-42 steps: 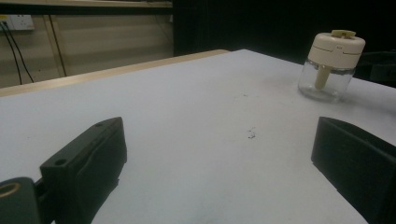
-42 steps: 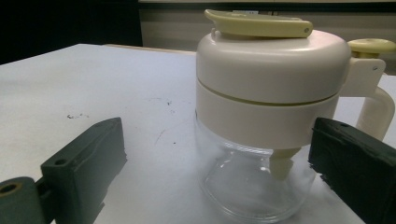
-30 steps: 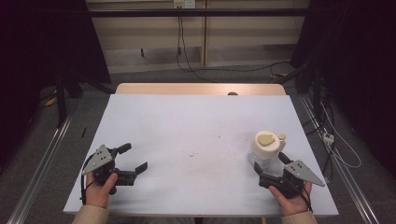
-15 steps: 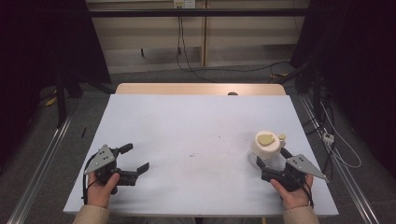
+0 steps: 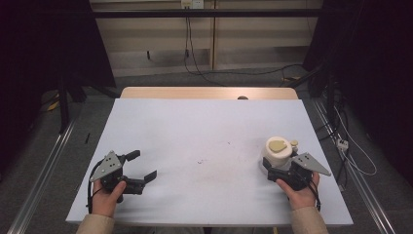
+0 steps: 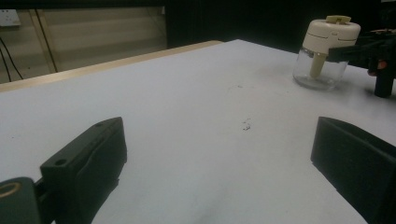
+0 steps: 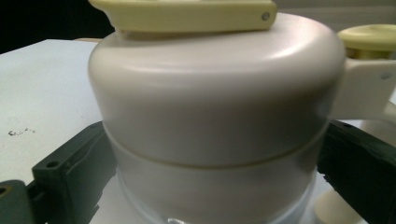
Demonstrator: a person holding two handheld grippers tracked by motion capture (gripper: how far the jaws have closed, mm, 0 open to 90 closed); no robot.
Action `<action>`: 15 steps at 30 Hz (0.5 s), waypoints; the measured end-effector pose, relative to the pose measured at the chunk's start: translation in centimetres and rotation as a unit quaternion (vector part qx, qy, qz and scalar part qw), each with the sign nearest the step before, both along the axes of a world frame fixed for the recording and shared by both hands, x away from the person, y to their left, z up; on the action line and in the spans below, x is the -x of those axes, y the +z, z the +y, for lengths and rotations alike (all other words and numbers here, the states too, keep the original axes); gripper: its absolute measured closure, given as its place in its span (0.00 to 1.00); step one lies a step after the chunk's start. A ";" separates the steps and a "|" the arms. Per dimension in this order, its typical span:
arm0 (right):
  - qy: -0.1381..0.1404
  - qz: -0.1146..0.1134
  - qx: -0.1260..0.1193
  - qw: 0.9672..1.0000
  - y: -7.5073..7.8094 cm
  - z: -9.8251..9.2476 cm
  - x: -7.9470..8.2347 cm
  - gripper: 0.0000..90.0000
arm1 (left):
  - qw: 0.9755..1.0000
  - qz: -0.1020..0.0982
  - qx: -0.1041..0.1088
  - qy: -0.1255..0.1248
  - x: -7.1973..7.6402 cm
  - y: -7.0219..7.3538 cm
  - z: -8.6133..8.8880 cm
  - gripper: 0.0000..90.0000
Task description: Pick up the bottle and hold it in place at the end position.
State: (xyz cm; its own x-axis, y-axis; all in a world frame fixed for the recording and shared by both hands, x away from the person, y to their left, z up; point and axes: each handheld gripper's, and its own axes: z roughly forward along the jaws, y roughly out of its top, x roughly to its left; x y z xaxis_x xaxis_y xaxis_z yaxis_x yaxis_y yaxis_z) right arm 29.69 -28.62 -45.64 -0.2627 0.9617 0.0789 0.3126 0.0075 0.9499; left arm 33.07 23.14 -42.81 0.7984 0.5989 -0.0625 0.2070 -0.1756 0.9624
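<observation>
Sliding my right gripper [image 5: 271,167] forward, I now have its open jaws around the clear glass jar with the cream lid [image 5: 278,152] near the table's [image 5: 204,126] right edge; my left gripper [image 5: 142,168] stays open, empty.

**Around the white table**

The white table [image 5: 204,126] bears faint dark specks [image 5: 202,161] near its middle. A wooden edge [image 5: 209,92] runs along its far side, a small dark knob [image 5: 242,98] on it. Beyond the table cables [image 5: 195,53] hang; right of it a white plug [image 5: 342,144] lies on the floor
</observation>
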 end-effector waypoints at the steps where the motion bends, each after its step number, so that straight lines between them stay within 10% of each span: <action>1: 0.000 0.001 0.000 1.000 0.0 0.0 -0.1 0.01 | 1.000 0.000 0.000 0.000 0.0 0.0 0.0 0.04; 15: 0.001 -0.008 -0.010 1.000 -0.1 0.3 -1.3 0.04 | 1.000 0.002 0.001 -0.002 -0.1 0.0 0.0 0.04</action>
